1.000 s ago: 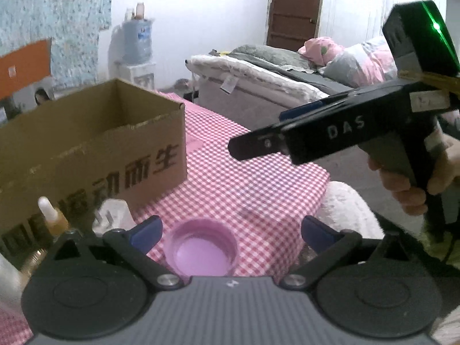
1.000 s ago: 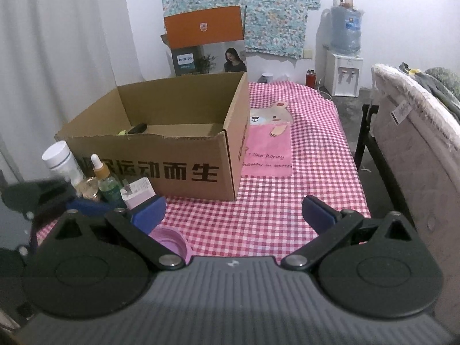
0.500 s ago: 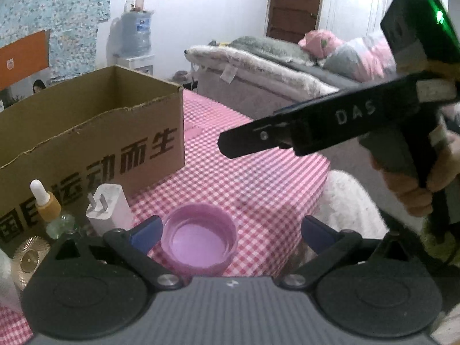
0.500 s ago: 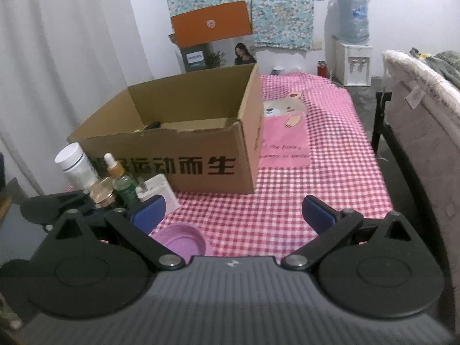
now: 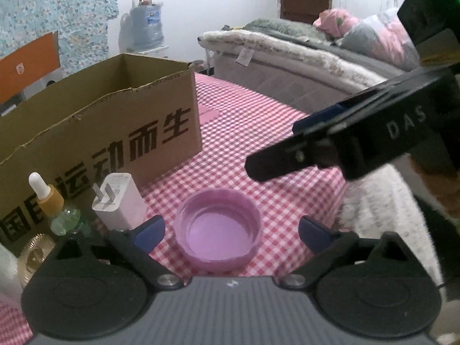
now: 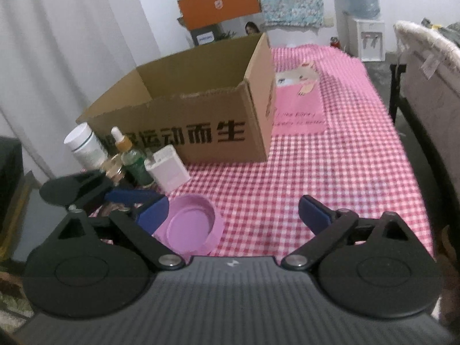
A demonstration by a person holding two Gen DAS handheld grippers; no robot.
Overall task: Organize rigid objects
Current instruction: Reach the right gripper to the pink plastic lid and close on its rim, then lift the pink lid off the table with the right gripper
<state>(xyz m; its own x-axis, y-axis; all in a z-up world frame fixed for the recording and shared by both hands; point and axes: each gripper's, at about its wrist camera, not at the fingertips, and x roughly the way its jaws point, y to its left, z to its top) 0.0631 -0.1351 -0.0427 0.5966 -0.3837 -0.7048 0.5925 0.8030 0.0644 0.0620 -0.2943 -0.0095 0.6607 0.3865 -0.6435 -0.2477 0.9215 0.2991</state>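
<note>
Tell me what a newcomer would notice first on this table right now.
The big open cardboard box on the red checked tablecloth dominates. Next comes the pink lid, lying open side up near the table's front edge between the open left gripper fingers. Small bottles and a white charger cluster beside the box's front.

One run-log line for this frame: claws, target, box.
left claw: open, closing, straddling pink cap | right claw: open, closing, empty | cardboard box: open, behind cap | charger: upright by box
</note>
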